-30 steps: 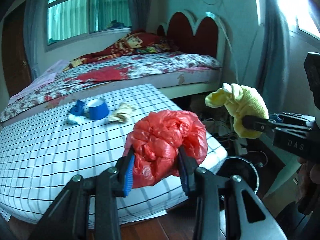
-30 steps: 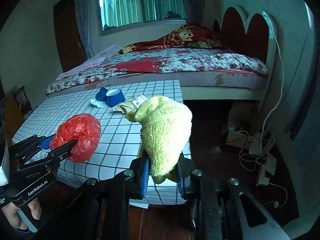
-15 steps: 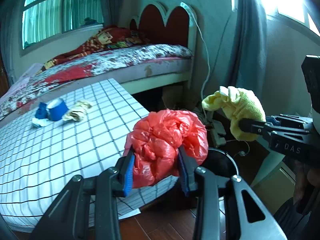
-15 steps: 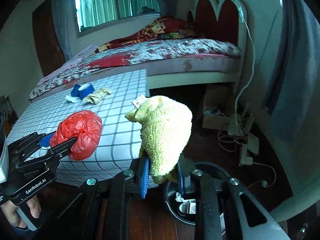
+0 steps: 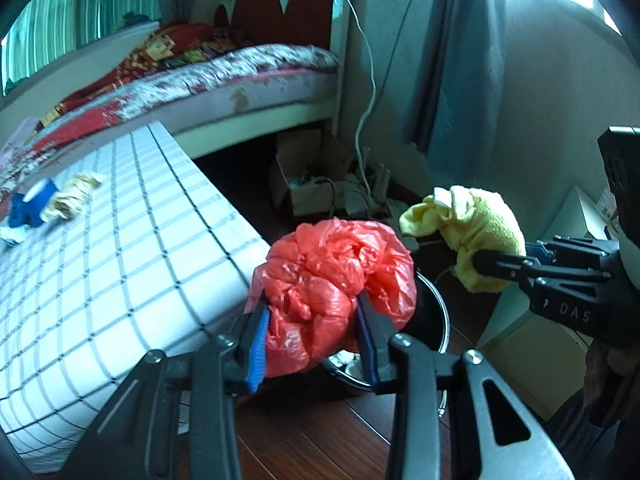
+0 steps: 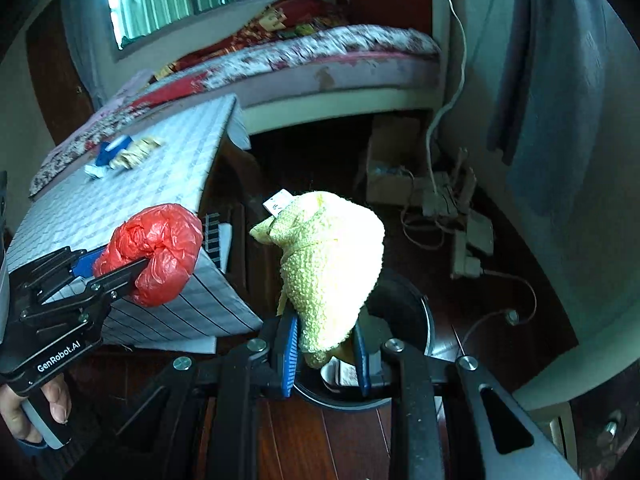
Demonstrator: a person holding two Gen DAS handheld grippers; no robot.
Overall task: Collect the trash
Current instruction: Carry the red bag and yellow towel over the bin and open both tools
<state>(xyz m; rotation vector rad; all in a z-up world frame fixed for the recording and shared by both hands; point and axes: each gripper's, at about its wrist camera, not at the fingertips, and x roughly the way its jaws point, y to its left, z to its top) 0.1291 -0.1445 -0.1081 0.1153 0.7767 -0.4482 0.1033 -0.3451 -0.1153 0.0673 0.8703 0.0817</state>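
Left gripper point(image 5: 314, 340) pinches a crumpled red bag point(image 5: 336, 288) between its blue-padded fingers point(image 5: 256, 344), bag bulging out above and around them. It is held level, in the air, just off the corner of the checked table point(image 5: 100, 280), with the bin point(image 5: 430, 320) below and just behind the bag. In the right wrist view the left gripper point(image 6: 120, 272) comes in from the left, its handle gripped by a hand point(image 6: 36, 412) at the bottom-left edge, and the red bag point(image 6: 154, 252) sits against the table edge point(image 6: 132, 184) in that view.

Right gripper point(image 6: 324, 356) clamps a yellow cloth point(image 6: 328, 272) by its lower end; the cloth stands up from the fingers, a white tag at its top. It points forward and slightly down, over the dark round bin point(image 6: 400, 384) on the wood floor point(image 6: 320, 440). In the left wrist view the right gripper point(image 5: 488, 264) reaches in level from the right, cloth point(image 5: 472, 228) beside the red bag, a bit higher, not touching.

Left on the table: blue tape roll point(image 5: 28, 204), a crumpled beige wad point(image 5: 74, 196) beside it, touching or nearly. Bed point(image 5: 224, 76) behind the table.
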